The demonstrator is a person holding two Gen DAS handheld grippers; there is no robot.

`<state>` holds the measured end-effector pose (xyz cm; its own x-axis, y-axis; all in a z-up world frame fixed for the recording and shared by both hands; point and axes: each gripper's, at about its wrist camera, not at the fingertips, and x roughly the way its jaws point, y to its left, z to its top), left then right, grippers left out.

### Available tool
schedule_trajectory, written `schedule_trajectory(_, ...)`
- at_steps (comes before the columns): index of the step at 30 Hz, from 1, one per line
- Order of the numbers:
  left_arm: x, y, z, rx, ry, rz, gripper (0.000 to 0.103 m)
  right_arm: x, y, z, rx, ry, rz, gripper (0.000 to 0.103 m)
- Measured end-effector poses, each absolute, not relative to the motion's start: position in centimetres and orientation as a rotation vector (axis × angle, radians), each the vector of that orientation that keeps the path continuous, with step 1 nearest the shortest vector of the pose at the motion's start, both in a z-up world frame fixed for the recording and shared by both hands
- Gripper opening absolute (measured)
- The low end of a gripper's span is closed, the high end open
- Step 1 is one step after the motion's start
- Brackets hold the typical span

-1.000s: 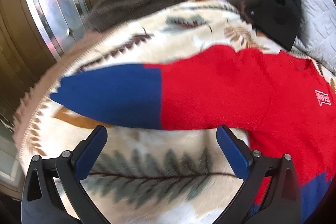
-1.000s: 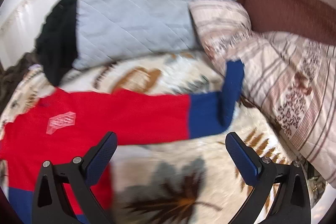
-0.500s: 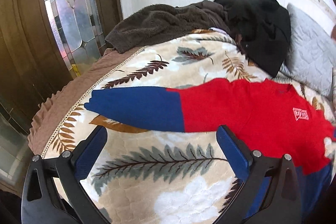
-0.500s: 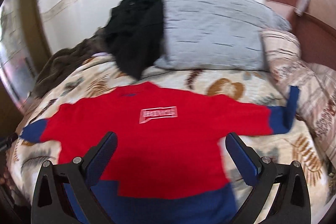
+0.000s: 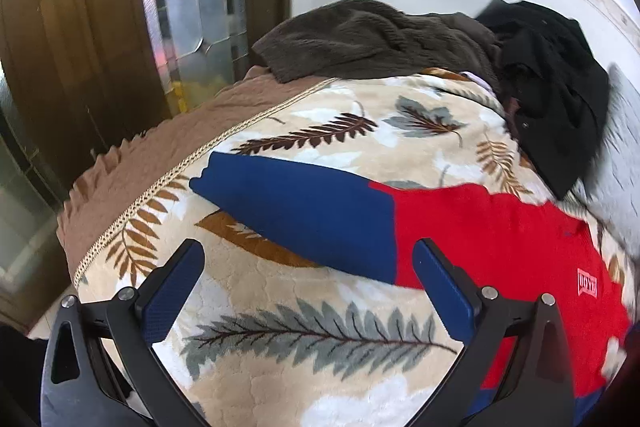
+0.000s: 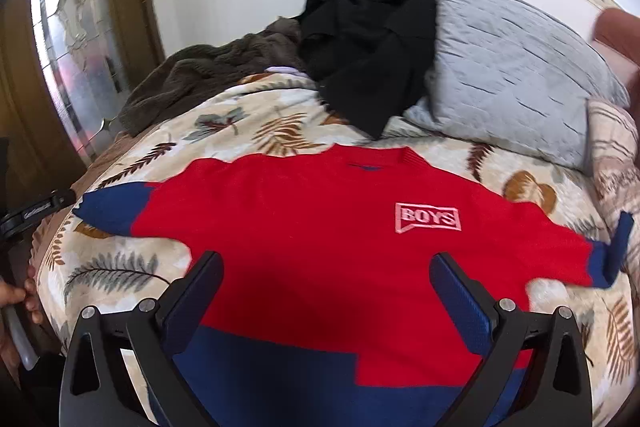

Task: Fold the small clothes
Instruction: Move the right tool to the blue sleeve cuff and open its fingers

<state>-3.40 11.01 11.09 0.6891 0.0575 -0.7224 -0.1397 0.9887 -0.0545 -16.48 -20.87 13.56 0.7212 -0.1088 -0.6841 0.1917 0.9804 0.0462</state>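
A small red sweater (image 6: 328, 235) with blue cuffs, a blue hem and a white "BOYS" patch lies spread flat, front up, on a leaf-patterned blanket (image 6: 280, 131). Its left sleeve (image 5: 304, 211) ends in a long blue cuff that points toward the bed's left edge. My left gripper (image 5: 308, 267) hovers open just in front of that sleeve, holding nothing. My right gripper (image 6: 326, 279) stands open above the sweater's lower body, empty. The right sleeve's blue cuff (image 6: 616, 247) bends upward at the far right.
A black garment (image 6: 372, 39) and a brown fleece (image 6: 208, 75) are heaped at the head of the bed beside a grey pillow (image 6: 512, 75). A striped cushion (image 6: 616, 155) sits right. A glass-panelled wooden door (image 5: 188, 7) stands beyond the bed's left edge.
The right gripper has swung left from the right sleeve to over the sweater's body. The left gripper drew back from the left sleeve and now sits nearer it again. Both stayed open.
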Motion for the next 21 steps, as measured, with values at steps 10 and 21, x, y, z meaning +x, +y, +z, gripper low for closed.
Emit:
schedule_trajectory(10, -0.3, 14.1, 8.3, -0.167, 0.889, 0.189, 0.103, -12.2, -17.0, 12.9, 0.040, 0.775, -0.096, 0.103)
schedule_trajectory(21, 2.7, 19.6, 5.2, -0.256, 0.973, 0.232, 0.103, -4.9, -11.3, 11.3, -0.025, 0.858, 0.104, 0.103)
